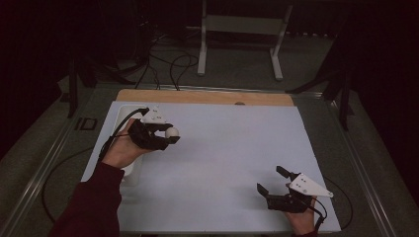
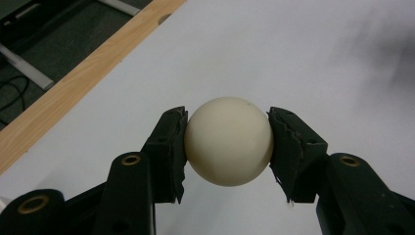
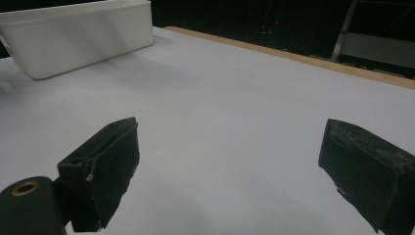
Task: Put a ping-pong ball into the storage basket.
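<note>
Your left gripper [image 2: 228, 142] is clamped on the cream ball [image 2: 228, 141], held above the desk [image 1: 227, 148]; your right gripper [image 1: 276, 183] sits released, jaws wide apart, nothing between them.

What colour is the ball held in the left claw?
The ball is cream-white, plain, seen best in the left gripper view.

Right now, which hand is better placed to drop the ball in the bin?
Left. The left gripper already clamps the ball beside the bin; the right gripper is open, far across the table.
</note>
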Demonstrator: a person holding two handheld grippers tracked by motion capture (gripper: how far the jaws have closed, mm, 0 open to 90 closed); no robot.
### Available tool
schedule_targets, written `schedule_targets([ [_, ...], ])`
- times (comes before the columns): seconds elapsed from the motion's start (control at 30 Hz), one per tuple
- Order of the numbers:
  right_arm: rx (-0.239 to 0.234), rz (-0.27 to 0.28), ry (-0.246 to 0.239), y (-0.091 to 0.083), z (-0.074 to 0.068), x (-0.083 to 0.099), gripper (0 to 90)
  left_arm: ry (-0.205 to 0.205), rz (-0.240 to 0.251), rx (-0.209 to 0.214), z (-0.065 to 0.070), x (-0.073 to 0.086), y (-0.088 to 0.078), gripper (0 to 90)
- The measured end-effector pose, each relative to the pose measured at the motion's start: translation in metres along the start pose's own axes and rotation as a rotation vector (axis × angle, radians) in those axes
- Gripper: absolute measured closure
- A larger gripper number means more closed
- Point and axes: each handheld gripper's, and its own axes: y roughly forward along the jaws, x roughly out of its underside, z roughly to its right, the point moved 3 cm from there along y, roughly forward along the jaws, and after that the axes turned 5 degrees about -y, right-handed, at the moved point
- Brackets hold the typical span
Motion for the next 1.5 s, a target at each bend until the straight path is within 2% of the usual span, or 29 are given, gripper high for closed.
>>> schedule_targets([
  [1.5,-0.004,-0.002,0.0,0.0,-0.001,0.0,7.9,-0.012,0.022,-0.017,-0.011,0.013,-0.018,50.9],
])
